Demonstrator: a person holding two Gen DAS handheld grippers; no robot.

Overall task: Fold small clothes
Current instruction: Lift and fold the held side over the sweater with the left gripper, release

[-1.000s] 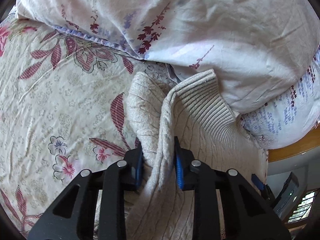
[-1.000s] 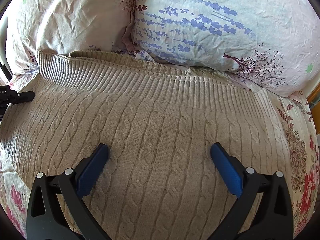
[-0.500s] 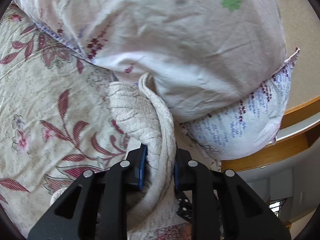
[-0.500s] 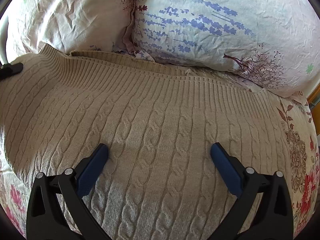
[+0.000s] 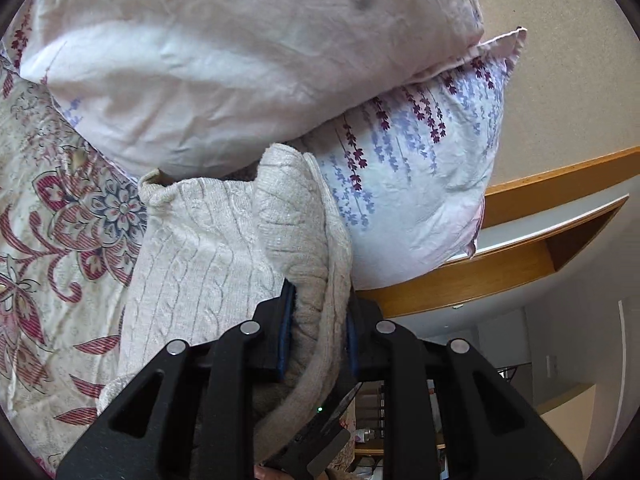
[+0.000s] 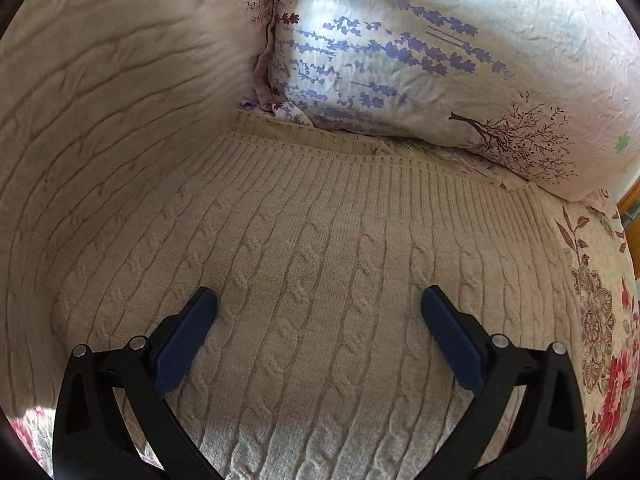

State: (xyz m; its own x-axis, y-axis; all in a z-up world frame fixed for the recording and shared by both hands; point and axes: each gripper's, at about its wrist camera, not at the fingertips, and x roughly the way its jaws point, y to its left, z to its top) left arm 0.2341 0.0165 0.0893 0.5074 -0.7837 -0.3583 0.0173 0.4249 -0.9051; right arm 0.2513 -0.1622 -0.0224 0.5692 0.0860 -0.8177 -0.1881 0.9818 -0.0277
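The left tongs (image 5: 316, 312) are pinched nearly shut on a bunched edge of the beige sweater (image 6: 320, 280), lifting it off the bedspread (image 5: 60, 240) so that side stands up like a wall, while the right tongs (image 6: 318, 320) gape wide with nothing between them, tips resting on or just over the flat knit. The rest of the sweater lies spread on the bed, its ribbed hem (image 6: 360, 168) tucked against the pillows (image 6: 440, 60). From where I stand the worry is that thick wad slipping out of the left pads mid-swing, since the knit is heavy and only a fold is caught; the flap would then drop crooked. The hem could also snag under the pillows and drag them, and if the right tongs don't pin the body, the whole sweater may slide instead of folding. Compared with a second ago, the left side has come up and over: then it lay low at the edge, now it fills the left of the right camera's view. The right tongs have not budged.
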